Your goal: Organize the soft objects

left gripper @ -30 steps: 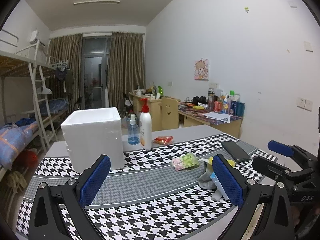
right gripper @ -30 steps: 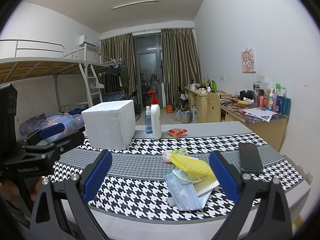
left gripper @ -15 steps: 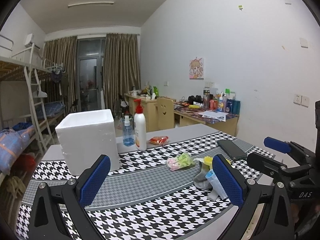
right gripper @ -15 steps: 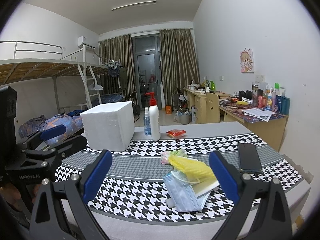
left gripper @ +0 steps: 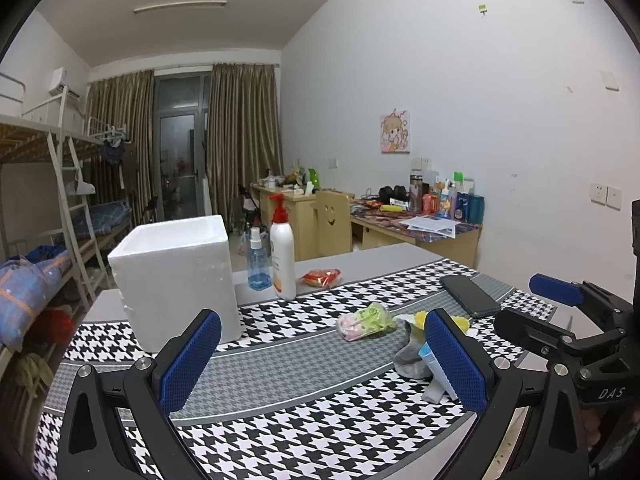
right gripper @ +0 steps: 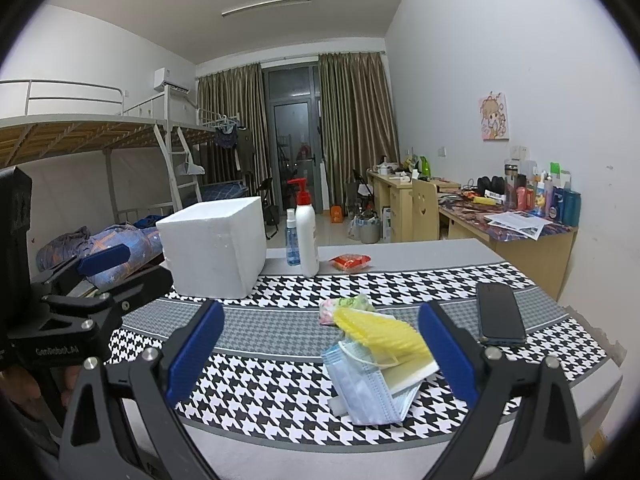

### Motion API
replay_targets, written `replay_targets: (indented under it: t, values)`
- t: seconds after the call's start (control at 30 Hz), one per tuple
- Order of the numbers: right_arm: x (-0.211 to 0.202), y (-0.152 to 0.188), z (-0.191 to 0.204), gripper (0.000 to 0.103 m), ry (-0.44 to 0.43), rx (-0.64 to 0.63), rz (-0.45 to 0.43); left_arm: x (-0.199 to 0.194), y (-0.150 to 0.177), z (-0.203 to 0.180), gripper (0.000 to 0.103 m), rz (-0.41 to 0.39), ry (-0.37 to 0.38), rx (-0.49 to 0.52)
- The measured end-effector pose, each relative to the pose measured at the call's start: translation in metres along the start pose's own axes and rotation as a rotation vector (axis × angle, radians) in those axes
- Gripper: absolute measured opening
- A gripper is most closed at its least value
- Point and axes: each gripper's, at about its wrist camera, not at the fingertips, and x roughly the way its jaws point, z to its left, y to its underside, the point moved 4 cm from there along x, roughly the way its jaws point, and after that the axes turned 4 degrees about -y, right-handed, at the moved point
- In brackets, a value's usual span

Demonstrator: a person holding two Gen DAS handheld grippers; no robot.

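Note:
A pile of soft things lies on the houndstooth mat: a blue face mask (right gripper: 366, 388), a yellow mesh piece (right gripper: 384, 334), a grey sock (left gripper: 408, 354) and a green-pink packet (left gripper: 364, 320). A white foam box (left gripper: 176, 276) stands at the left back. My left gripper (left gripper: 320, 360) is open and empty above the near mat, left of the pile. My right gripper (right gripper: 320, 354) is open and empty, just before the pile; it also shows in the left wrist view (left gripper: 560, 320).
A black phone (right gripper: 500, 314) lies at the right on the mat. A lotion pump bottle (left gripper: 282, 256), a blue spray bottle (left gripper: 256, 260) and a red snack packet (left gripper: 320, 278) stand behind. The table's near edge (right gripper: 360, 452) is close below.
Both views have shifted slightly: the left gripper has swung a little to the left and lifted. Nothing on the table has moved. Both grippers stay open.

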Motion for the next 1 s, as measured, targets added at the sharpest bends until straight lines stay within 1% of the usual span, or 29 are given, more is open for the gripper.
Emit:
replay_targets:
  t: [0.27,0.4,0.53,1.0]
  values:
    - [0.013,0.003,-0.008,0.099,0.017,0.013,0.030,0.020,0.002,-0.001,0.102,0.043,0.015,-0.009]
    - [0.019,0.008,-0.020,0.099,0.043,0.030,0.059,0.032,0.005,-0.004,0.102,0.077,0.030,-0.010]
    - [0.028,0.013,-0.033,0.099,0.056,0.047,0.090,0.040,0.007,-0.009,0.102,0.092,0.043,-0.007]
    - [0.043,0.021,-0.052,0.099,0.083,0.057,0.135,0.067,0.011,-0.025,0.102,0.155,0.091,-0.003]
